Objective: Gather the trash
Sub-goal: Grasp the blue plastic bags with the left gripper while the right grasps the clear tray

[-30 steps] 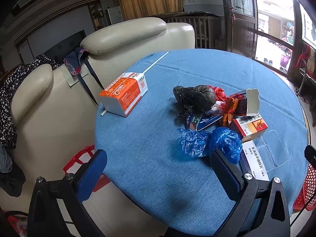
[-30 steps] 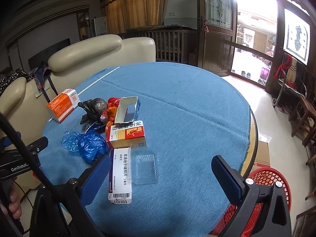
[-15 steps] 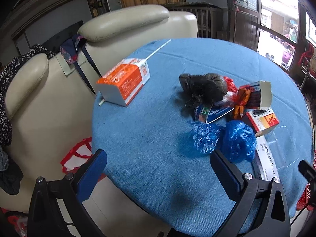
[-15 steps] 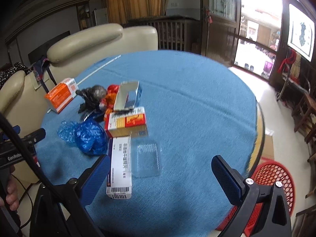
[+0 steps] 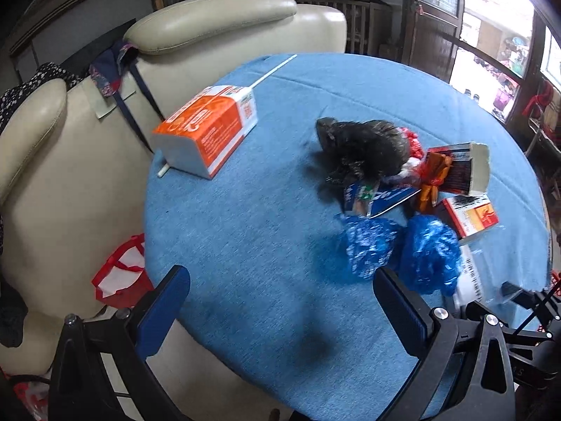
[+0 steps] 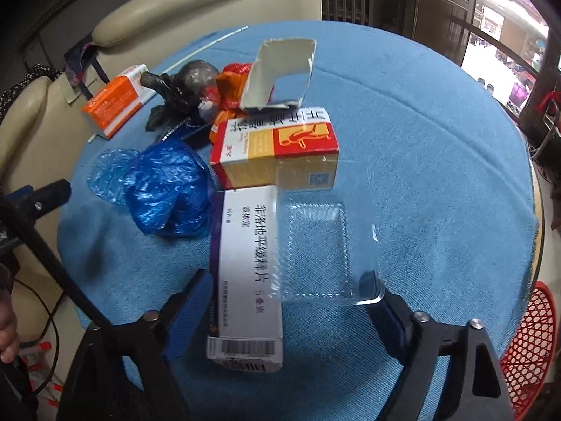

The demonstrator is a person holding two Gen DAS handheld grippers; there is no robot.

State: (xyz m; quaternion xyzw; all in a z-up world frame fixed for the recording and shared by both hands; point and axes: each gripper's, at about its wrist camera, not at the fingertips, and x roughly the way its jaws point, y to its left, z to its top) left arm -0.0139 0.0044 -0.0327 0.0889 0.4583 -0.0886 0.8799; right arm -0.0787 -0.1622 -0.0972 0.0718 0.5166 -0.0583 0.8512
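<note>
**Right gripper straddles the white box**

The right gripper (image 6: 280, 301), jaws just narrowed yet clear of contact, brackets the white medicine box (image 6: 247, 270). Its long axis runs straight away from the gripper, barcode end nearest; a clear plastic tray (image 6: 315, 245) overlaps its right edge. The left gripper (image 5: 280, 301) stands spread, empty.

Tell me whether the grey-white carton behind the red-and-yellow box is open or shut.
Open: the grey-white carton shows its bare grey inside, end flap up, behind the red-and-yellow box.
</note>
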